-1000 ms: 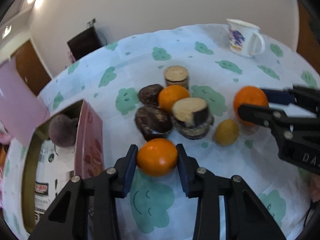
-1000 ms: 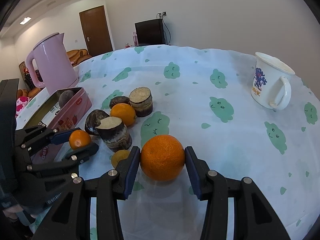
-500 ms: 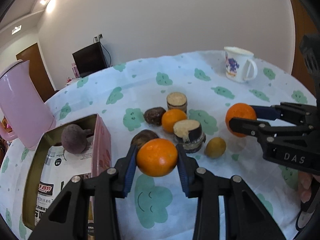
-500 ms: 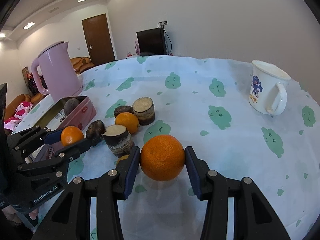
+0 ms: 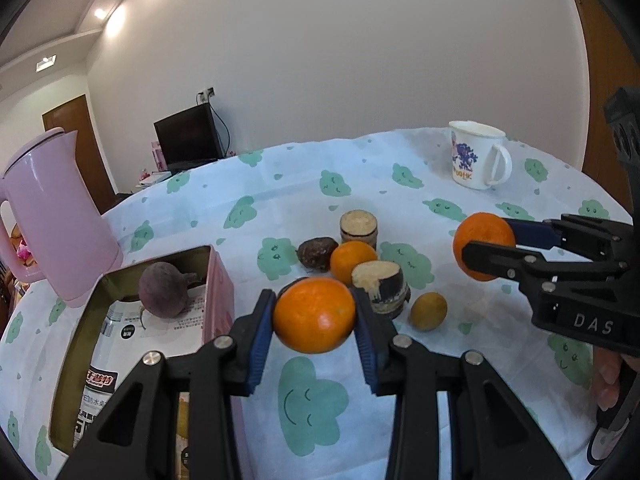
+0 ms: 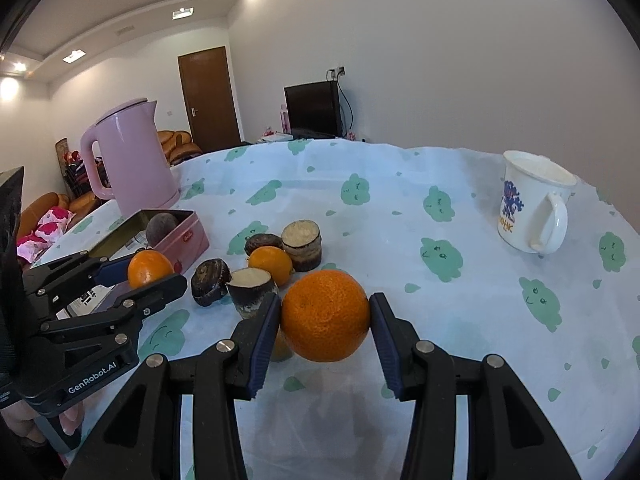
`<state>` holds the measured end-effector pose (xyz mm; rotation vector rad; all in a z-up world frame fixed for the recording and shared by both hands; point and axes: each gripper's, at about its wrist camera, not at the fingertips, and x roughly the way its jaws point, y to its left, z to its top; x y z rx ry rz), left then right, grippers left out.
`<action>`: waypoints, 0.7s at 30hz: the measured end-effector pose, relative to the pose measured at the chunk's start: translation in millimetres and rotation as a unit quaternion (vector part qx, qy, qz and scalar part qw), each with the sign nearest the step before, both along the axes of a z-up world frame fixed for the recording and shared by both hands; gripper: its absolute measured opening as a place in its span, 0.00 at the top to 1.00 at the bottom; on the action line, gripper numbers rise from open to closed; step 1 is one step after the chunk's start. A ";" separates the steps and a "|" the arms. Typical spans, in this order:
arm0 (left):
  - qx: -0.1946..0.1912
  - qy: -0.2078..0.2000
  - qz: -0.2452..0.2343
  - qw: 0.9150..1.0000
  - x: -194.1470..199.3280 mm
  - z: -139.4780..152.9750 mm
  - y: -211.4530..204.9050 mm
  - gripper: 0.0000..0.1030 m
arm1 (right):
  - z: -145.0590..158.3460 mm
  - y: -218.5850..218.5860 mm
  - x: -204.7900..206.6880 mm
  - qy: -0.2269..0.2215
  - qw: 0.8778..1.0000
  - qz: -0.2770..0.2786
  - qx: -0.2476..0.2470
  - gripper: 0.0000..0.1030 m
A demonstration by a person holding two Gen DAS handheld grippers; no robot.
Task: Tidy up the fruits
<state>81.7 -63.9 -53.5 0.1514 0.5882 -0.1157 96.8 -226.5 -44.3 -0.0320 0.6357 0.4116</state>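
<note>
Left gripper (image 5: 314, 316): blue pads pressed on both sides of a small orange (image 5: 314, 315), held clear of the tablecloth (image 5: 400, 200). The fruit sits at the fingertips, centred between them.

Right gripper (image 6: 325, 316): fingers clamped on a larger orange (image 6: 325, 315), likewise at the tips, lifted off the cloth.

Ahead of the left fingers, on the cloth: a third orange (image 5: 353, 261), two cut root slices (image 5: 380, 282), a dark fruit (image 5: 318, 253), and a small yellow-brown fruit (image 5: 428, 311) to the right of the tips.

Left of the left fingers: an open pink tin (image 5: 218, 292) holding one dark round beet (image 5: 164, 295). Pink kettle (image 5: 56, 216) beyond it. Mug (image 5: 476, 156) far ahead, right.
</note>
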 end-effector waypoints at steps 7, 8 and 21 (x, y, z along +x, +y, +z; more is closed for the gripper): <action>-0.010 -0.021 0.004 1.000 -6.8 4.4 4.2 0.62 | 4.3 -1.0 -6.9 -0.020 1.000 0.002 0.005 0.54; -0.010 -0.023 0.004 1.000 -7.6 4.9 4.1 0.62 | 4.9 -1.2 -7.8 -0.023 1.000 0.003 0.006 0.54; -0.022 -0.046 0.015 0.999 -14.7 9.8 9.5 0.62 | 9.1 -5.5 -13.3 -0.044 0.999 0.000 0.019 0.54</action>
